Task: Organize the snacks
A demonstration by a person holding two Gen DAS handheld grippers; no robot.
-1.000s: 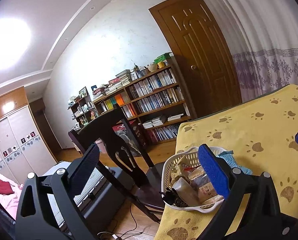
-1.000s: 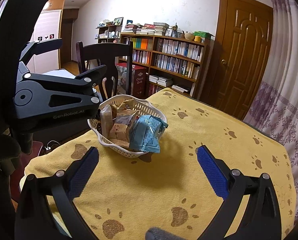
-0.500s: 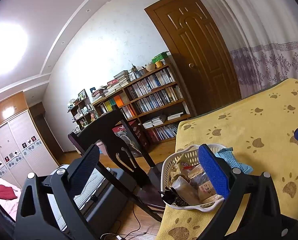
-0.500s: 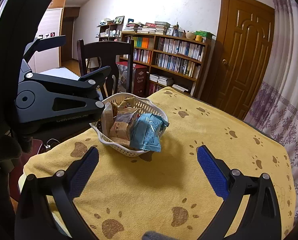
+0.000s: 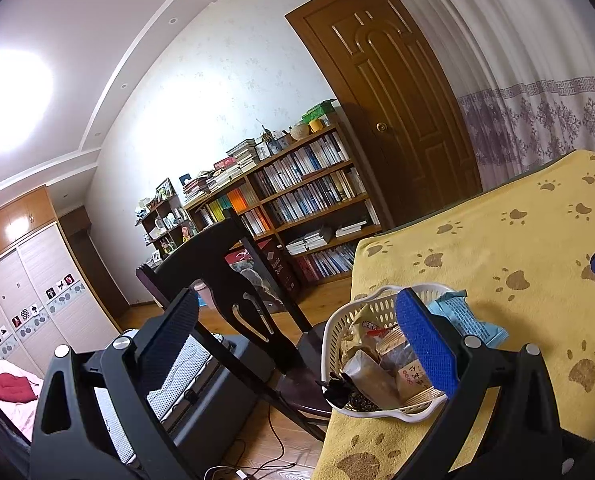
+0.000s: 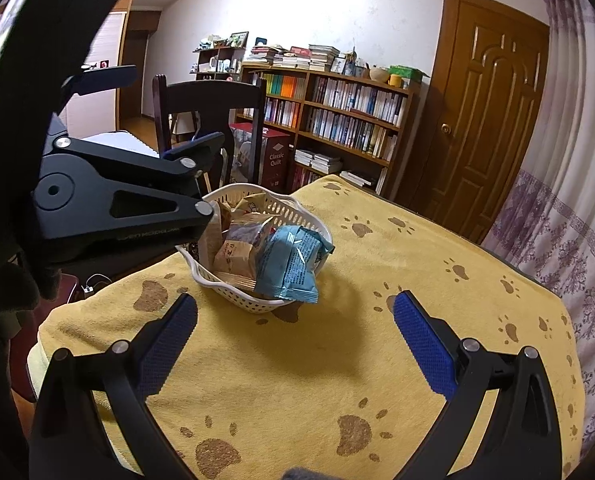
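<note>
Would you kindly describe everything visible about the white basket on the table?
The white perforated plastic basket has a wavy rim and slotted walls. It sits upright near the corner of the yellow paw-print tablecloth, filled with wrapped snacks; a light blue snack packet leans over its rim. The open left gripper hovers beside it; contact is unclear.

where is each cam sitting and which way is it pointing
Left wrist: on the left claw, beside the table's corner, tilted up toward the bookshelf; own open fingers show.
Right wrist: on the right claw, over the yellow cloth, facing the basket; own fingers and the left claw show.
Shared: basket, bookshelf, door.
</note>
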